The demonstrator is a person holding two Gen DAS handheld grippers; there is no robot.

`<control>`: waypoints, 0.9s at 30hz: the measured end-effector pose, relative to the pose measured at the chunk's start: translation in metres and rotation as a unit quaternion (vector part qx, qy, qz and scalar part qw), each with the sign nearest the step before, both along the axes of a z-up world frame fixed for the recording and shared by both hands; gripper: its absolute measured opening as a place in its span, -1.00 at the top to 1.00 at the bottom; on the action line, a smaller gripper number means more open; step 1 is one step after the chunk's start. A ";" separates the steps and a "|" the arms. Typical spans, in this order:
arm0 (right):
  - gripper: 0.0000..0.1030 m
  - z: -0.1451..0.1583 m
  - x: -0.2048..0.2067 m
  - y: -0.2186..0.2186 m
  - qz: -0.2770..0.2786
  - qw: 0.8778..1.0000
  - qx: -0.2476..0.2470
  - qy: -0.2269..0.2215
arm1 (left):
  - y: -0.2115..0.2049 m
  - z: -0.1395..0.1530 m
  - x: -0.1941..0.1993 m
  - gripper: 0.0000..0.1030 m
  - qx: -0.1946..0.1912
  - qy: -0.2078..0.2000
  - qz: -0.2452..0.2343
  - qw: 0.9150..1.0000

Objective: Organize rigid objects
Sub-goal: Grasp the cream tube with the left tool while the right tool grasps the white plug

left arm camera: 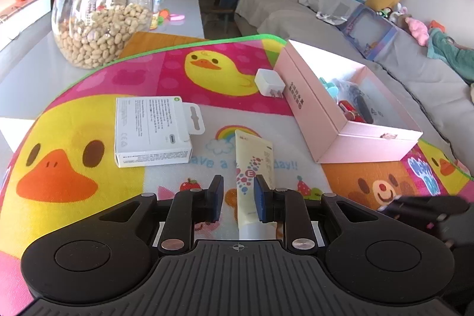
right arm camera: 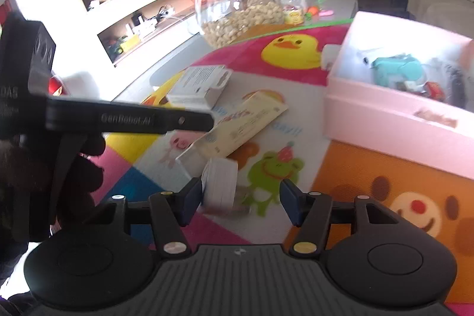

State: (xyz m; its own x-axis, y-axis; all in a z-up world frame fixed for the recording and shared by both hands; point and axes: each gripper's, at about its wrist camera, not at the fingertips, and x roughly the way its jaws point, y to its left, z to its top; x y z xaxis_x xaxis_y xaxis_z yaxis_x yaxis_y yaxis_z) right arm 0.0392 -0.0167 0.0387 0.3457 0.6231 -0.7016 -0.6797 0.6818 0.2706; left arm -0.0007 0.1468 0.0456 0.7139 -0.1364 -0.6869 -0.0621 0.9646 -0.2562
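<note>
A cream tube (left arm camera: 251, 165) lies on the duck-print mat, cap toward me. My left gripper (left arm camera: 238, 185) hovers over its lower half with its blue pads a little apart; the tube shows through the gap beside the right pad, and nothing is gripped. In the right wrist view my right gripper (right arm camera: 240, 188) stands wide open around a small white block (right arm camera: 220, 185), which sits close to the left pad and is blurred. An open pink box (left arm camera: 326, 123) holding small items stands to the right, also seen as the pink box (right arm camera: 385, 108). A white carton (left arm camera: 151, 132) and a white charger plug (left arm camera: 268, 83) lie on the mat.
A glass jar of nuts (left arm camera: 100, 19) stands at the mat's far left, with small bottles and toys behind it. A grey sofa (left arm camera: 296, 5) runs along the right. The left tool's black body (right arm camera: 127, 117) crosses above the tube (right arm camera: 243, 123) in the right wrist view.
</note>
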 end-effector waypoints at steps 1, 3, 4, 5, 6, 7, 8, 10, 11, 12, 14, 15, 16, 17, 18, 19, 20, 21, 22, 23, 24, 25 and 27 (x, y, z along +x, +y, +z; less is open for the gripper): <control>-0.13 -0.003 0.000 0.001 0.000 1.000 0.002 0.001 | 0.000 0.001 -0.001 0.53 0.000 -0.001 -0.001 1.000; -0.08 -0.003 -0.001 0.001 0.001 1.000 0.010 -0.004 | -0.002 0.002 -0.001 0.53 0.002 -0.002 -0.004 1.000; 0.11 -0.002 -0.001 0.001 0.007 1.000 0.014 -0.004 | -0.004 0.003 -0.001 0.53 0.002 -0.002 -0.006 1.000; 0.22 0.000 -0.003 0.000 0.012 1.000 0.019 -0.006 | -0.004 0.003 -0.001 0.53 0.002 -0.001 -0.008 1.000; 0.39 0.004 -0.004 -0.002 0.013 1.000 0.020 -0.012 | -0.005 0.003 -0.001 0.53 0.002 0.000 -0.010 1.000; 0.55 0.007 -0.005 -0.004 0.014 1.000 0.020 -0.020 | -0.006 0.003 -0.001 0.53 0.001 0.000 -0.011 1.000; 0.59 0.010 -0.005 -0.007 0.009 0.999 0.018 -0.027 | -0.006 0.002 -0.001 0.53 0.001 0.000 -0.012 1.000; 0.61 0.016 -0.001 -0.015 -0.012 0.999 0.012 -0.040 | -0.007 0.001 -0.001 0.53 -0.002 0.000 -0.012 1.000; 0.61 0.018 0.003 -0.019 -0.024 0.999 0.006 -0.045 | -0.007 0.001 -0.001 0.53 -0.003 0.000 -0.012 1.000; 0.62 0.020 0.005 -0.023 -0.035 0.998 -0.002 -0.051 | -0.006 0.000 -0.001 0.53 -0.004 0.001 -0.011 1.000; 0.62 0.023 0.010 -0.031 -0.058 0.996 -0.018 -0.065 | -0.005 -0.001 -0.001 0.53 -0.005 0.002 -0.008 1.000; 0.62 0.024 0.010 -0.033 -0.068 0.994 -0.031 -0.080 | -0.004 -0.002 -0.001 0.53 -0.006 0.002 -0.007 1.000; 0.62 0.025 0.009 -0.034 -0.077 0.991 -0.049 -0.101 | -0.004 -0.002 -0.001 0.53 -0.005 0.002 -0.005 1.000; 0.62 0.026 0.006 -0.033 -0.085 0.985 -0.073 -0.132 | -0.003 -0.002 -0.002 0.53 -0.004 0.001 -0.003 1.000; 0.62 0.025 0.002 -0.031 -0.090 0.977 -0.099 -0.164 | -0.003 -0.003 -0.001 0.53 -0.002 0.001 -0.001 1.000; 0.62 0.022 -0.001 -0.027 -0.090 0.970 -0.121 -0.189 | -0.002 -0.003 -0.001 0.53 -0.001 0.002 0.001 1.000; 0.62 0.019 -0.003 -0.023 -0.089 0.965 -0.137 -0.204 | -0.002 -0.004 -0.001 0.53 0.000 0.003 0.003 1.000; 0.61 0.015 -0.005 -0.020 -0.085 0.963 -0.145 -0.211 | -0.002 -0.004 -0.001 0.53 -0.001 0.003 0.003 1.000; 0.59 0.013 -0.006 -0.017 -0.076 0.964 -0.146 -0.210 | -0.002 -0.004 0.000 0.53 -0.001 0.004 0.003 1.000; 0.57 0.011 -0.010 -0.014 -0.070 0.964 -0.143 -0.214 | -0.002 -0.004 -0.001 0.53 -0.001 0.003 0.002 1.000; 0.56 0.010 -0.014 -0.010 -0.057 0.966 -0.136 -0.214 | -0.003 -0.004 -0.001 0.53 0.001 0.004 0.001 1.000; 0.53 0.011 -0.017 -0.009 -0.043 0.970 -0.125 -0.206 | -0.004 -0.004 -0.001 0.53 0.003 0.003 -0.001 1.000; 0.46 0.010 -0.019 -0.006 -0.018 0.979 -0.102 -0.175 | -0.005 -0.003 0.000 0.53 0.009 0.004 -0.004 1.000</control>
State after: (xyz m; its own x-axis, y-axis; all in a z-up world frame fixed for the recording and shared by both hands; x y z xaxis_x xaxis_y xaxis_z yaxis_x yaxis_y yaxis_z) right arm 0.0201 -0.0225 0.0485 0.6069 0.4657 -0.6440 -0.6808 0.7227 -0.1191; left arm -0.0008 0.1416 0.0426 0.7077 -0.1302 -0.6944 -0.0562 0.9694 -0.2391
